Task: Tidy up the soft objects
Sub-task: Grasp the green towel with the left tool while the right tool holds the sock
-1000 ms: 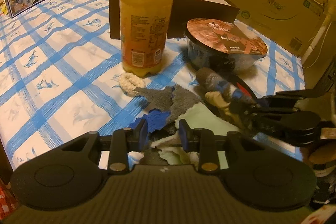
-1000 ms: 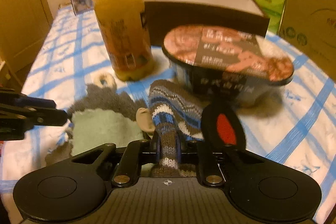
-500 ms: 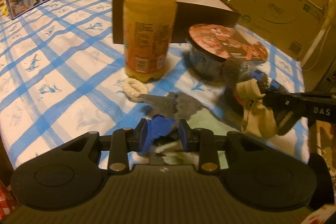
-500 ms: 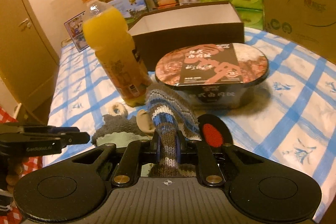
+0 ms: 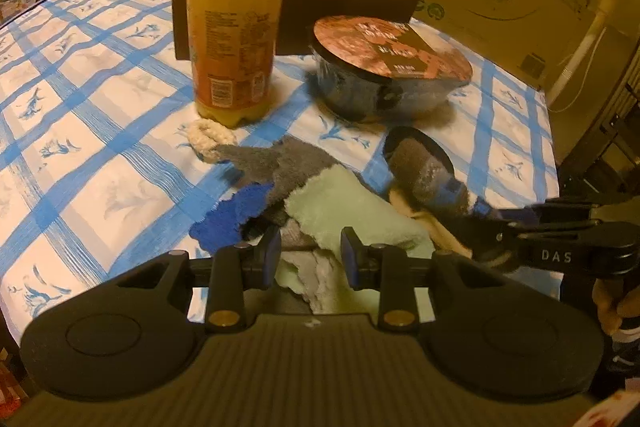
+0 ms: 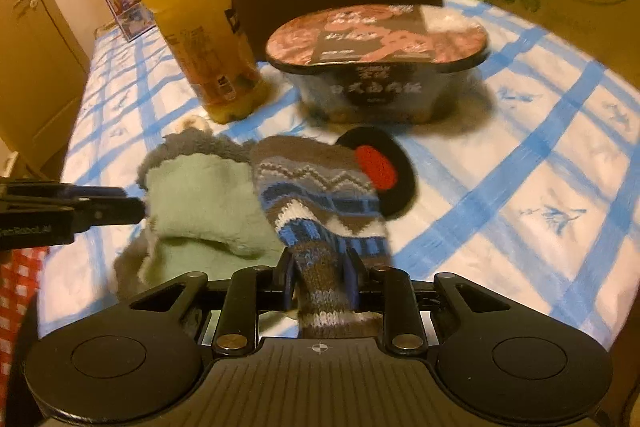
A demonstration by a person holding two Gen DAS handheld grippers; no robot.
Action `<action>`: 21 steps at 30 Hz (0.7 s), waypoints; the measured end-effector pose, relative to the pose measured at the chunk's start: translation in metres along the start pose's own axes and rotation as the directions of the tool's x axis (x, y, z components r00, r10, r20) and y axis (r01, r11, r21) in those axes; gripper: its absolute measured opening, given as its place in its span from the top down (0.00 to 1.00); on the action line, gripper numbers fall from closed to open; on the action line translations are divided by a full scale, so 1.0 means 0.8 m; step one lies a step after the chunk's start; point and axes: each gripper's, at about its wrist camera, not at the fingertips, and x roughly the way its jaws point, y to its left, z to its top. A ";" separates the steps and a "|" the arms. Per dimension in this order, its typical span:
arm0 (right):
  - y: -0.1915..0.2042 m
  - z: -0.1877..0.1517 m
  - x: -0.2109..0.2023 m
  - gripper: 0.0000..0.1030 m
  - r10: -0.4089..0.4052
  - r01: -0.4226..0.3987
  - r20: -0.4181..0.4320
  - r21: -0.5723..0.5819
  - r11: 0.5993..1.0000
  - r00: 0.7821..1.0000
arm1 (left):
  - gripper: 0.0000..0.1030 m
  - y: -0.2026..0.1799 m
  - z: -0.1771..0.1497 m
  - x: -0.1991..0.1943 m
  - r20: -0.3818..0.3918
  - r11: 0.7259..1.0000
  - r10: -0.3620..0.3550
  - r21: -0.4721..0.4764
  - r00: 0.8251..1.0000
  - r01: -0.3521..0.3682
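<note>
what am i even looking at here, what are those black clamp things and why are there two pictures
There is no robot here. A person holds a hand-held two-finger clamp in each hand, and each clamp carries a wide-angle camera that looks along its fingers, hence two pictures of one scene.

The left gripper hovers open over a pile of soft cloths: a pale green cloth, a grey cloth and a blue cloth.

The right gripper is closed on a striped knit sock; its jaws have just been opening a little.

On the blue-checked tablecloth also stand an orange juice bottle and a sealed noodle bowl.
</note>
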 end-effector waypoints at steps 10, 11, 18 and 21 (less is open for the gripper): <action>-0.040 0.015 -0.049 0.87 -0.061 0.048 0.112 0.114 0.992 0.992 | 0.51 -0.029 -0.010 0.010 -0.012 0.997 -0.023 0.075 1.000 0.024; -0.044 0.014 -0.052 0.87 -0.065 0.051 0.114 0.120 0.991 0.991 | 0.46 -0.033 -0.010 0.012 -0.011 0.996 -0.020 0.085 1.000 0.021; -0.058 0.004 -0.059 0.87 -0.088 0.071 0.102 0.158 0.985 0.991 | 0.51 -0.048 -0.003 0.033 -0.019 0.998 -0.019 0.064 1.000 0.020; -0.059 0.002 -0.061 0.87 -0.088 0.071 0.102 0.163 0.984 0.991 | 0.86 -0.042 0.002 0.042 -0.027 1.000 -0.011 0.017 1.000 0.012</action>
